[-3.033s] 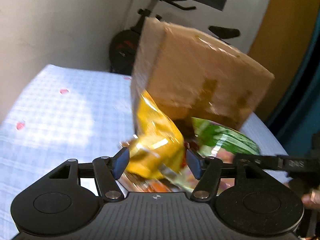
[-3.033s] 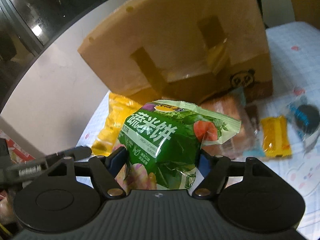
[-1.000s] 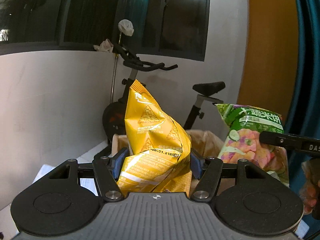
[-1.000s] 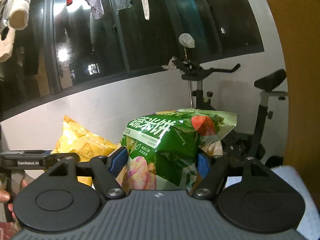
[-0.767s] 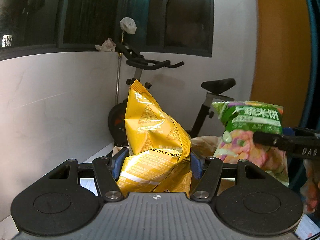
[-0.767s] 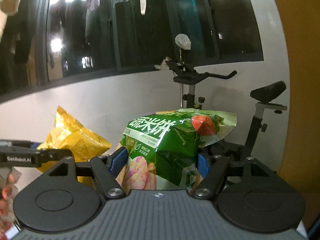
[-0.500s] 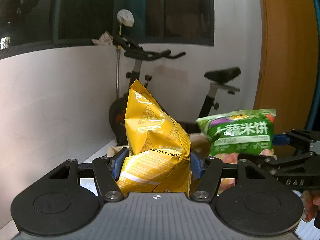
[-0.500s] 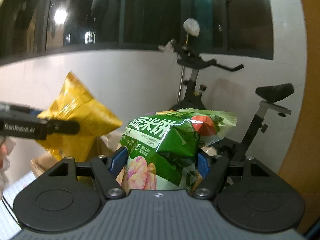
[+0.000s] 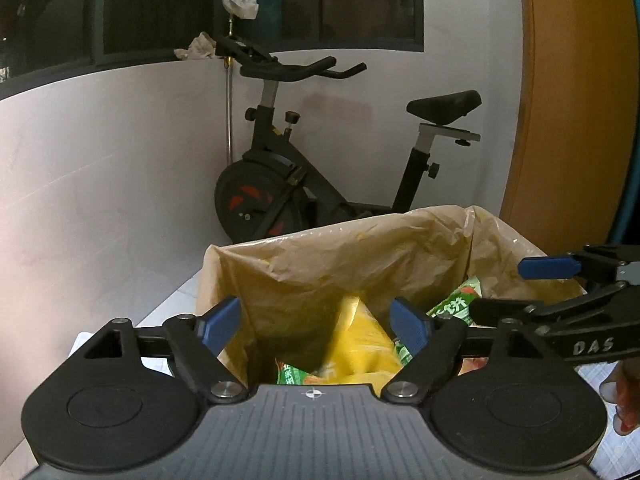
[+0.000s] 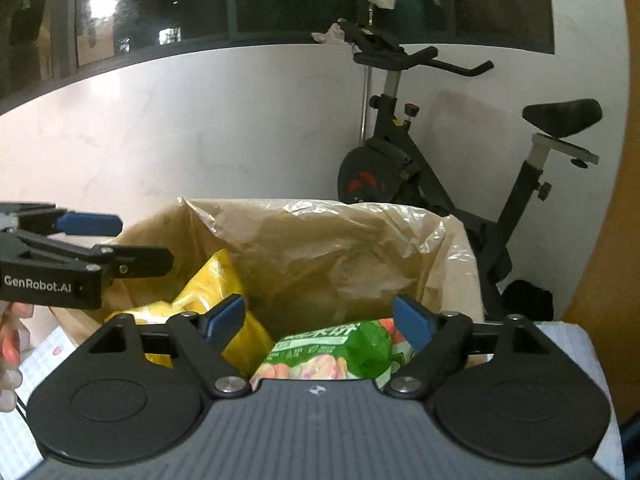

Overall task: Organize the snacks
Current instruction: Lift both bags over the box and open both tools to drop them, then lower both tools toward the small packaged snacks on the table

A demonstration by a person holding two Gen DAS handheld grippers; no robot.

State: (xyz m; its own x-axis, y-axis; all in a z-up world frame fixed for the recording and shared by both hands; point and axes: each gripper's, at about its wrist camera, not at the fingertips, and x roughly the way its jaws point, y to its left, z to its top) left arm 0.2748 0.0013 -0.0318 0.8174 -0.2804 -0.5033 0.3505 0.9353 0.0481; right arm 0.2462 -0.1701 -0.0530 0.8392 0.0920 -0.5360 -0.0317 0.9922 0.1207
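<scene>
**Both snack bags let go over the lined box**

The left tool [image 9: 314, 322] hangs over the near rim of the cardboard box lined with a crinkled tan plastic bag [image 9: 360, 256]. Its jaws are opening and nothing is pressed between the blue pads; the glossy yellow chip bag [image 9: 362, 350] lies blurred just below and ahead of them, inside the liner. To its right, the right tool [image 10: 320, 318] is likewise spreading its jaws, with the green vegetable-cracker bag [image 10: 340, 346] lying loose beneath them, apart from either pad, beside the yellow one.

As I judge it, this pair of snacks is delivered: both bags sit in the box and both tools are released. What remains cannot be told from here, since no other snacks show; the likely next move is to draw both tools back out without catching the liner.

The surface under the box wears a pale checked cloth [image 10: 40, 356], visible at the left tool's near left. Beyond the box stand a white wall, a black exercise bike [image 9: 304, 184], dark windows above, and an orange panel [image 9: 572, 100] at far right.
</scene>
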